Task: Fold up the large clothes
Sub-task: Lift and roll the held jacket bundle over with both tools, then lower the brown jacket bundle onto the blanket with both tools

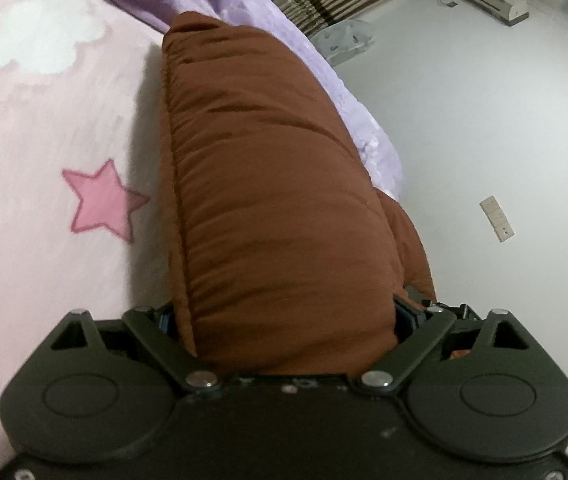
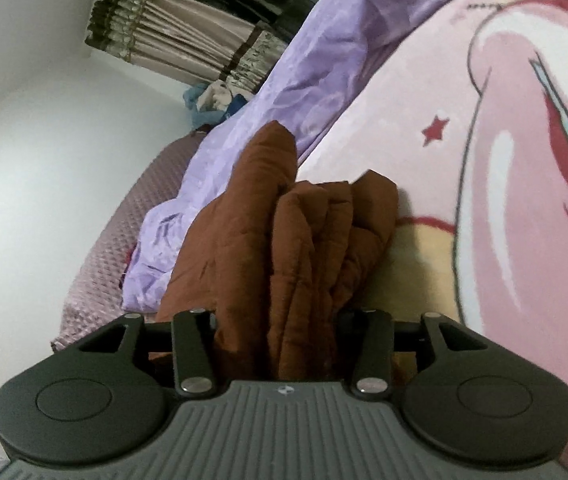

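Two grippers engage one brown padded garment (image 1: 268,184) lying on the pink printed bed cover (image 1: 36,160). Left gripper (image 1: 284,320): jaws closed on a thick fold running toward 12 o'clock. Right gripper (image 2: 280,320): bunched folds fill its jaws; pad contact cannot be told. Purple sheet (image 2: 284,92) at 11 o'clock

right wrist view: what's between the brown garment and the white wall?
A crumpled lilac sheet lies between the brown padded garment and the wall.
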`<state>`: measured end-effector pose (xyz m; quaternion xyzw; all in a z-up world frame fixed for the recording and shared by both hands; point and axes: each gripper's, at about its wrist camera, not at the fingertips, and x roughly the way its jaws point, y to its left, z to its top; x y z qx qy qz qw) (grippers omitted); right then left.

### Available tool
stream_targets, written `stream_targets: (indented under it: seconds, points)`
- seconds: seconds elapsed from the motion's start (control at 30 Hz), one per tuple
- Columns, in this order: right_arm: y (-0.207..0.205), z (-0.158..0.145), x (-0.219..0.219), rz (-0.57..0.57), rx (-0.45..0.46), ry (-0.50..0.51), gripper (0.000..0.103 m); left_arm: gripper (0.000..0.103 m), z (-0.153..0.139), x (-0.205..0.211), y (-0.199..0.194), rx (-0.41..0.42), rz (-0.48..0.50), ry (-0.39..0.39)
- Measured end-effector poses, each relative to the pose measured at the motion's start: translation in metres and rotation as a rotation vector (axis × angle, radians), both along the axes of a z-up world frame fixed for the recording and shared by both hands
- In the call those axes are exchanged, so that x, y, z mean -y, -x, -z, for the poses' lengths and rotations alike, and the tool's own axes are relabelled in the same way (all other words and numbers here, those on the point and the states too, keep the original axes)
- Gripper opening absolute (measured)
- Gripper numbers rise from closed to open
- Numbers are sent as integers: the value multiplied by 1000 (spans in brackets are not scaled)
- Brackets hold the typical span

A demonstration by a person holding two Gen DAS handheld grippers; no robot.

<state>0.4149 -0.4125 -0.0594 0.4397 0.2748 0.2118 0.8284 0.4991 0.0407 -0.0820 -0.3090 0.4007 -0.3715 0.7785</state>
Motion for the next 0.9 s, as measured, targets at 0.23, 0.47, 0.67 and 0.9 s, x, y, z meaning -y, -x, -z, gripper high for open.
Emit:
stream_targets:
  seconds: [0.23, 0.47, 0.67, 0.9]
  points:
    - [7, 2, 5, 10, -6, 5, 73, 95, -21, -10, 8, 17, -26, -70]
    - [46, -41, 14, 109, 19, 156, 72, 94, -87, -32, 65, 198, -199, -253]
    - [83, -103, -23, 195, 122, 396, 54, 94, -132, 6, 124, 387, -348, -434]
    - [115, -135, -111, 179, 252, 679, 37, 94, -121, 62, 155, 455, -293, -443]
